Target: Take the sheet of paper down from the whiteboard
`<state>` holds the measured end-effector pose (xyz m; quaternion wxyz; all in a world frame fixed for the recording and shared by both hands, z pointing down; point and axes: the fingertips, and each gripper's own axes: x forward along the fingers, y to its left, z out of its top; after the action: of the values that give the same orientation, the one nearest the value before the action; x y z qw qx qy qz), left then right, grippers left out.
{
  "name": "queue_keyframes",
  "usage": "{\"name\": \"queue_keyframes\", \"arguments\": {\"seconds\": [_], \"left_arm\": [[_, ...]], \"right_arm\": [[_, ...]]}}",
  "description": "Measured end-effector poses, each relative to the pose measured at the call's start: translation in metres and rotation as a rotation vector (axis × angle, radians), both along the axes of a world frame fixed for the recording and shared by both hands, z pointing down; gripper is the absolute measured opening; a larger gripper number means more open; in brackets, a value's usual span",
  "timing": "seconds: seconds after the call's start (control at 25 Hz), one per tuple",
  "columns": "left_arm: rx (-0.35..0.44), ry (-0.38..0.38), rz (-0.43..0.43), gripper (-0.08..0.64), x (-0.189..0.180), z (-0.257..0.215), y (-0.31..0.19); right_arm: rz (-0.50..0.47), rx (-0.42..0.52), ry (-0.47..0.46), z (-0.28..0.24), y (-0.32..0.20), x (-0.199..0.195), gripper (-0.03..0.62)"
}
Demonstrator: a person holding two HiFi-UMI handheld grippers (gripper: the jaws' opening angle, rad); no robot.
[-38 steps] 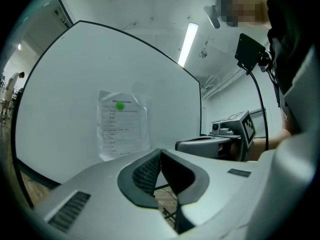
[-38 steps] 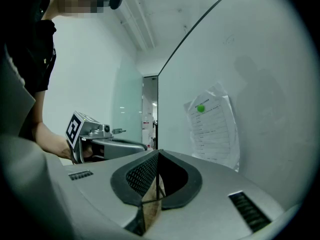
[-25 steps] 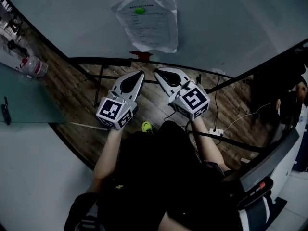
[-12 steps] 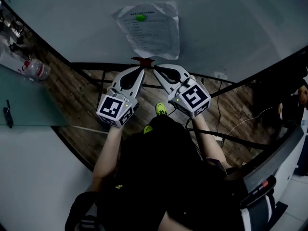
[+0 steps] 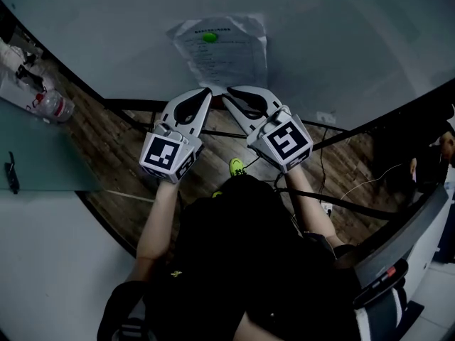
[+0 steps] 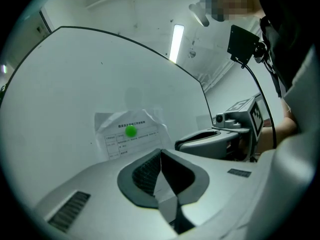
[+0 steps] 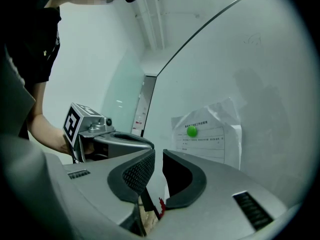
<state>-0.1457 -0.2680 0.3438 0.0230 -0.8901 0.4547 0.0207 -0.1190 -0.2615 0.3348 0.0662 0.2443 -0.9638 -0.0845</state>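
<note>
A crumpled printed sheet of paper (image 5: pixel 222 48) hangs on the whiteboard (image 5: pixel 106 27), pinned near its top by a round green magnet (image 5: pixel 209 37). Both grippers point level at the board just under the sheet's lower edge, side by side. My left gripper (image 5: pixel 207 91) is shut with nothing in it; its own view has the paper (image 6: pixel 132 134) and magnet (image 6: pixel 130 131) ahead, just above its tips (image 6: pixel 161 152). My right gripper (image 5: pixel 229 93) has just been opening; a narrow gap shows between its pads (image 7: pixel 158 154), nothing in it. The paper (image 7: pixel 210 136) lies ahead to its right.
The board's black stand legs (image 5: pixel 146 123) cross the wooden floor below. A plastic bottle (image 5: pixel 53 105) lies at the left, and cables with a power strip (image 5: pixel 325 116) at the right. A grey-green panel (image 5: pixel 43 155) fills the left side. A green shoe (image 5: pixel 237 166) shows below the grippers.
Both grippers have risen and moved closer to the board, now reaching the sheet's lower edge. The right jaws have parted slightly; the left stayed shut.
</note>
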Motion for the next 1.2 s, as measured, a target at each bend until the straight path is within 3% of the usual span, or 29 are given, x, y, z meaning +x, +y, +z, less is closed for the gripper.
{"name": "queue_keyframes", "arguments": {"seconds": [0.68,1.2], "left_arm": [[0.061,-0.138,-0.038,0.149,0.005,-0.019,-0.027],[0.107,-0.230,-0.134,0.213,-0.001,-0.034,-0.058]], "right_arm": [[0.067,0.080,0.029,-0.030,-0.023,0.002,0.112],[0.160,0.164,0.106,-0.051,-0.045,0.016,0.187]]}}
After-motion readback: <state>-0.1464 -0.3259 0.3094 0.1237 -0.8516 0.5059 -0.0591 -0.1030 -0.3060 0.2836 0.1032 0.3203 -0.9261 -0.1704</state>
